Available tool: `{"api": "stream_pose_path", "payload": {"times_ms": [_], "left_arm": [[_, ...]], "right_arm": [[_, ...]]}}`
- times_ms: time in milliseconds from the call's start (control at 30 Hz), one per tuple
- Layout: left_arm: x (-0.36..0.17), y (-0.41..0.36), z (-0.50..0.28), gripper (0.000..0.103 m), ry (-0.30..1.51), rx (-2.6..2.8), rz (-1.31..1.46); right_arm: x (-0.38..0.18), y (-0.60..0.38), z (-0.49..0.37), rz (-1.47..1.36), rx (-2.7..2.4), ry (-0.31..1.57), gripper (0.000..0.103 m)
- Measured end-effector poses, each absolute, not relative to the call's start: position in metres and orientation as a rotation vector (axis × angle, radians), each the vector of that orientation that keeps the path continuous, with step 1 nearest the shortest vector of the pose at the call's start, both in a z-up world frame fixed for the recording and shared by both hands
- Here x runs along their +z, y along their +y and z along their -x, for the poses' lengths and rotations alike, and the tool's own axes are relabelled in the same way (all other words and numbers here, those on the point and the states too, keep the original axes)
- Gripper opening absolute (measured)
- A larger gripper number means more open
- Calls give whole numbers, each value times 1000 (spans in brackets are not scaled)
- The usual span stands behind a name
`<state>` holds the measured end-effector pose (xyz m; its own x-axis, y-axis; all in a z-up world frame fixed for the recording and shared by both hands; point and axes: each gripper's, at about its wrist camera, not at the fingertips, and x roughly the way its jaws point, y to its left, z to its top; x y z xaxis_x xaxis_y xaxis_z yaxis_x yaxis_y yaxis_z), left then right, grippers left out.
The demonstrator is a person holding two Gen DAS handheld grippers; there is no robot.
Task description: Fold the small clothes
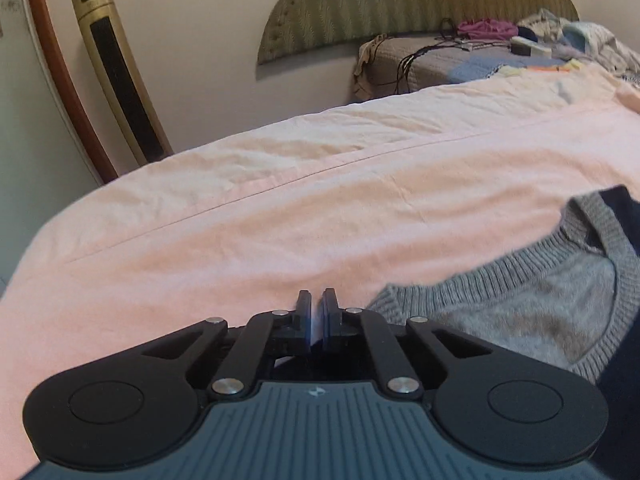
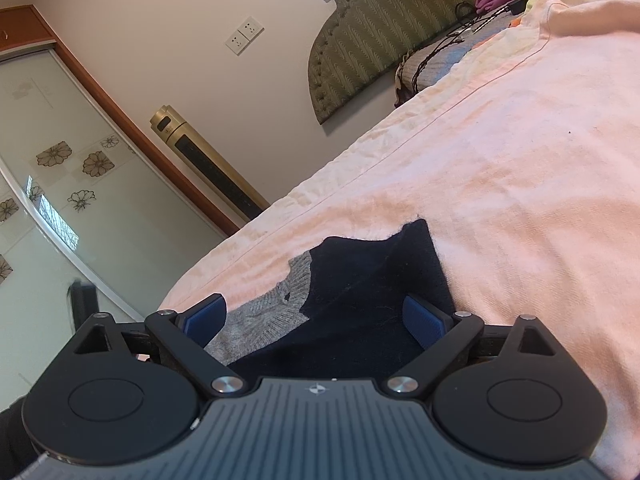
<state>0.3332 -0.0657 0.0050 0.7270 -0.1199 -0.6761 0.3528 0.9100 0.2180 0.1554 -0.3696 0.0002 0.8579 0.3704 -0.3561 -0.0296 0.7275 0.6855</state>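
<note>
A small knit sweater, grey (image 1: 520, 300) with navy parts (image 2: 380, 280), lies flat on the pink bed sheet (image 1: 280, 220). In the left wrist view my left gripper (image 1: 317, 316) is shut, its fingertips low over the sheet just left of the sweater's grey ribbed corner (image 1: 384, 304). Whether any cloth is pinched between the pads I cannot tell. My right gripper (image 2: 316, 320) stands open and wide over the sweater. The navy and grey knit lies between its blue pads (image 2: 426, 320) without being squeezed.
A gold tower fan (image 1: 116, 76) and a wardrobe's glass sliding door (image 2: 60, 160) stand beyond the bed's left edge. A green padded headboard (image 1: 400, 4), a grey pillow with cables (image 1: 420, 60) and a heap of clothes (image 1: 560, 36) fill the far end.
</note>
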Motion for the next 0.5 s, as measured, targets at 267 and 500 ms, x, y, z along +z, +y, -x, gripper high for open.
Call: {"api": "stream_pose_path", "payload": {"times_ms": [267,500], "left_arm": [[51,64,-261,98,551,-235,143],[28,261,-139,100,411,202,643]], "right_arm": [[1,-369,-155,-727,236,503,95],[2,-369,-155,-722,242,505,97]]}}
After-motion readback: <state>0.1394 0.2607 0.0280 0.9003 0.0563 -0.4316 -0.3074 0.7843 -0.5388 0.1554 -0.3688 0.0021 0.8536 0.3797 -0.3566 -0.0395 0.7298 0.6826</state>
